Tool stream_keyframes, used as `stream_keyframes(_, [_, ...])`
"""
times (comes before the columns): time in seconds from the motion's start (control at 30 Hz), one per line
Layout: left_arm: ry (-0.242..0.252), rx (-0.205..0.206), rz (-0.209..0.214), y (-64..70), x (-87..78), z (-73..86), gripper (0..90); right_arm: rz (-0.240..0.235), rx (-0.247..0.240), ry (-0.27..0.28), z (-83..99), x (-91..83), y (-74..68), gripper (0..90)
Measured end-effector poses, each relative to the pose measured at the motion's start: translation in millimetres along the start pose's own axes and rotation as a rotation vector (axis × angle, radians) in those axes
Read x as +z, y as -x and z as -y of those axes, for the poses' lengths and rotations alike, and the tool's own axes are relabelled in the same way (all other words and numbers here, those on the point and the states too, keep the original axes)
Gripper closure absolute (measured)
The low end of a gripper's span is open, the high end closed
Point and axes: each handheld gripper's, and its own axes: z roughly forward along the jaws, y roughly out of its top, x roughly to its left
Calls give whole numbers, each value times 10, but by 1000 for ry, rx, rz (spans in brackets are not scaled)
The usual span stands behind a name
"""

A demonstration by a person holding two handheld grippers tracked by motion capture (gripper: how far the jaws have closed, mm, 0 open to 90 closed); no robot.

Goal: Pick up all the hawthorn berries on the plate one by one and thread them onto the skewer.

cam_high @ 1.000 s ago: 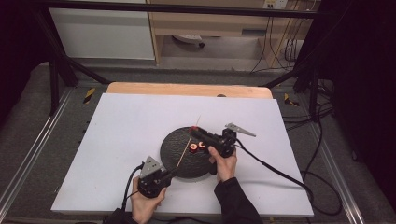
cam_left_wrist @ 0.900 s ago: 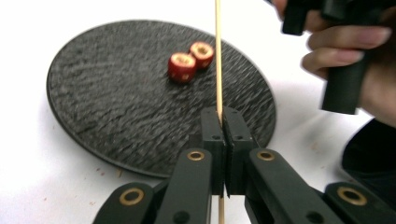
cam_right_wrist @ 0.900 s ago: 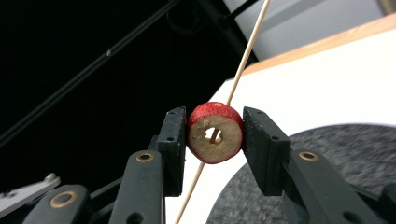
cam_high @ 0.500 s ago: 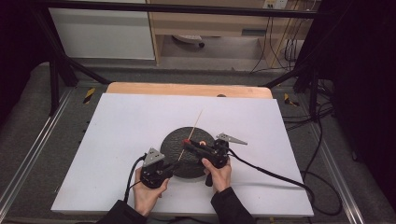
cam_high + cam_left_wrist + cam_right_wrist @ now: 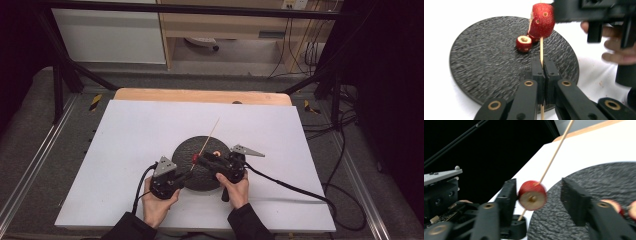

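A red fruit piece is threaded on the wooden skewer, which our left gripper pinches low. Our right gripper, jaws spread, has drawn back from mid-plate, apparently releasing the fruit. The black plate holds more pieces; the white table offers ample room.

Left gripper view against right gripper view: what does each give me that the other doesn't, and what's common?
Left gripper view: the left claw shut on the skewer, seen from behind its jaws, and the person's fingers at right.
Right gripper view: the right claw open, jaws either side of the speared fruit piece, plus the skewer's long free end and the wooden table edge.
Both: the black plate, the skewer and the red fruit piece on it.
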Motion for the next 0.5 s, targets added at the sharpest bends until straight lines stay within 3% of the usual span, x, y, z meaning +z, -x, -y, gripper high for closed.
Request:
stream_keyframes(0.13, [-12,32,-13,-84,-110,28,883,47,-57,-14,-95,-89,33,333])
stream_keyframes(0.23, [-33,45,-23,-174,-189,63,883,96,-106,-62,-158,-137,75,248])
stream_keyframes(0.33, [-59,62,-34,-250,-260,109,883,144,-164,-136,-207,-152,121,203])
stream_keyframes(0.5, [-97,72,-37,-376,-362,198,882,232,-271,-281,-316,-141,222,213])
